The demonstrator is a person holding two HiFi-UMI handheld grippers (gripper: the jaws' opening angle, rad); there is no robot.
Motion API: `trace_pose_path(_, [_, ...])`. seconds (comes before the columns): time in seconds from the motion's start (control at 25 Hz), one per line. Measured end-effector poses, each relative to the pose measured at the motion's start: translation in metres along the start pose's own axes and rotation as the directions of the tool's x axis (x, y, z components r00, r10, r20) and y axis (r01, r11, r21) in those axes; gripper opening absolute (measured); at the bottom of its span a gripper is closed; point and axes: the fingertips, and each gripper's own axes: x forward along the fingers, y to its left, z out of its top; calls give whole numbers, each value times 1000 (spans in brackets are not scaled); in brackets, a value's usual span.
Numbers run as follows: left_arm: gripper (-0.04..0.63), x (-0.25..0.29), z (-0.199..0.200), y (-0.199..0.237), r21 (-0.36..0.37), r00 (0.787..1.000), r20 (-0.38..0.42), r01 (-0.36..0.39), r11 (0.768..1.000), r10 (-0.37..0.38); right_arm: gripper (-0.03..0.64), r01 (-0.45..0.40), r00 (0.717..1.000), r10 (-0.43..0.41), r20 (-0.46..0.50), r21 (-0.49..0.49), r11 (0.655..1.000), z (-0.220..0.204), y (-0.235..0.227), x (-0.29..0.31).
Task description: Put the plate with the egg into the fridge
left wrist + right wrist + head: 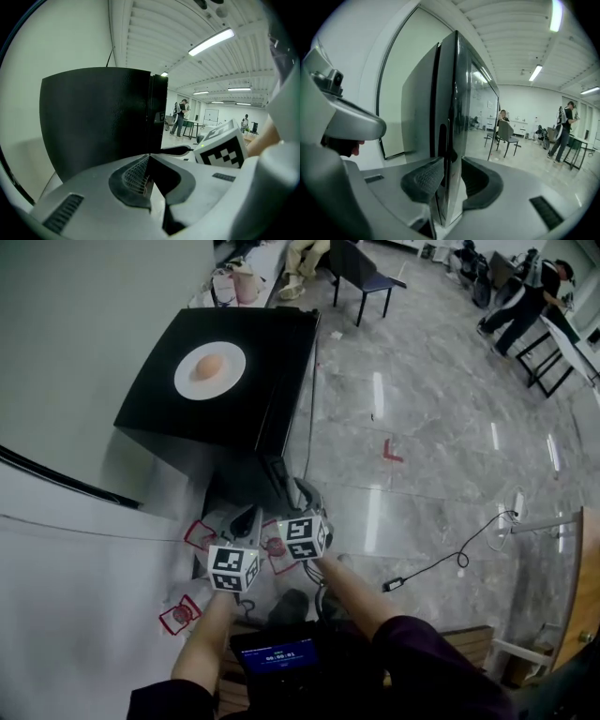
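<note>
A white plate [211,369] with a brown egg [208,366] lies on top of a small black fridge [281,343] that stands against the wall. Both grippers are low in front of the fridge, side by side. The left gripper [246,521] is shut with nothing between its pads [136,176], and the fridge's black side [93,117] fills its view. The right gripper [305,493] is open, and its jaws straddle the upright edge of the fridge door [452,117]. The door is closed against the cabinet.
A white wall [75,352] runs along the left. A dark chair [366,277] stands on the glossy floor beyond the fridge, and a person [525,296] is at tables at the far right. A black cable [441,563] and a red mark [392,452] lie on the floor.
</note>
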Motion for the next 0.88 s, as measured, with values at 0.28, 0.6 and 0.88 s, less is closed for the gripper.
trace_pose_path(0.28, [11, -9, -8, 10, -26, 1000, -15, 8, 1000, -8, 95, 79, 996, -78, 31, -27, 997, 6, -2, 3])
trace_pose_path(0.6, [11, -7, -12, 9, -27, 1000, -14, 15, 1000, -15, 75, 47, 999, -48, 26, 48, 998, 4, -1, 2])
trace_pose_path(0.88, [11, 8, -4, 1, 20, 999, -7, 49, 999, -49, 71, -11, 999, 9, 33, 53, 999, 5, -3, 1])
